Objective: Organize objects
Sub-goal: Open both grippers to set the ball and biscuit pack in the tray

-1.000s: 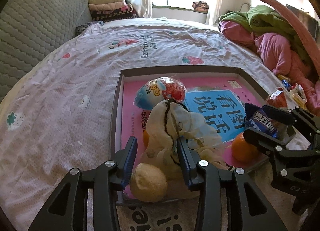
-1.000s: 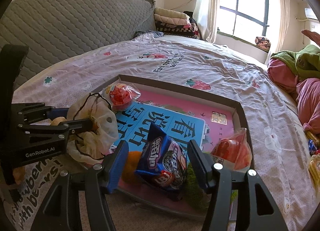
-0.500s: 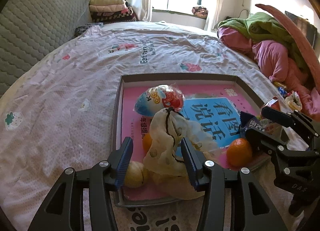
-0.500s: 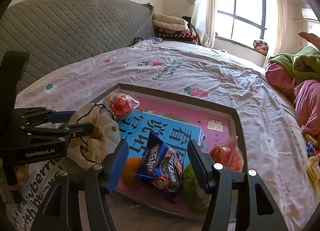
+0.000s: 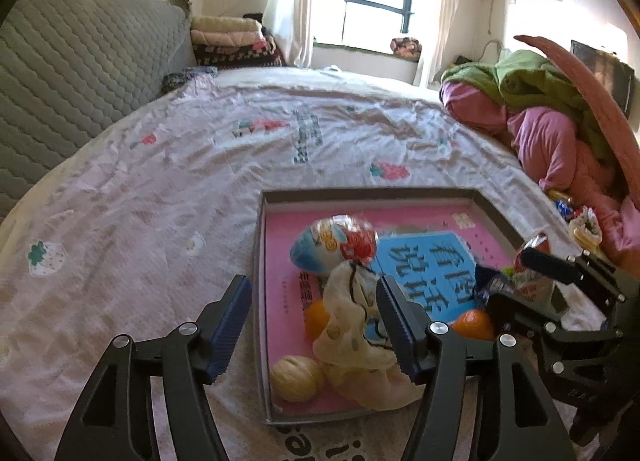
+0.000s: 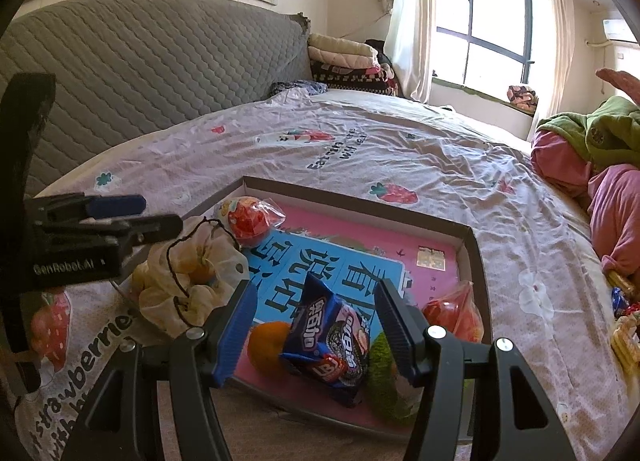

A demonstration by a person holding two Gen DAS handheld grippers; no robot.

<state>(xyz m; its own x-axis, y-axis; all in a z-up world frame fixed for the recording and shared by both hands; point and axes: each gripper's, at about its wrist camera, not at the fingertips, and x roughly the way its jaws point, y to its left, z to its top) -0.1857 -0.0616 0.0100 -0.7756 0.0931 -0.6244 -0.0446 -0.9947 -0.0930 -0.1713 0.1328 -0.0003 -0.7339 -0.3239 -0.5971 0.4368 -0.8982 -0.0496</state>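
Note:
A shallow grey box (image 5: 360,193) (image 6: 360,201) lies on the bed with a pink and blue book in its bottom. In it lie a cream drawstring pouch (image 5: 352,325) (image 6: 188,281), a pale walnut (image 5: 297,378), a wrapped toy egg (image 5: 336,245), two oranges (image 5: 472,323) and a red packet (image 6: 456,311). My left gripper (image 5: 312,293) hangs over the box's near left edge. Its jaws are opening, and the pouch lies loose by the right finger. A blue cookie packet (image 6: 328,337) leans on an orange between the fingers of my right gripper (image 6: 314,301), with a gap on each side.
Pink and green bedding (image 5: 560,121) is piled along the right side of the bed. Loose snacks (image 6: 624,325) lie beside the box on the right. Folded blankets (image 5: 232,41) and a grey quilted headboard (image 6: 140,73) stand at the far left.
My left gripper has let go of the cream pouch, spread its fingers and drawn back and upward. The pouch and walnut now rest in the box. The right gripper has kept still.

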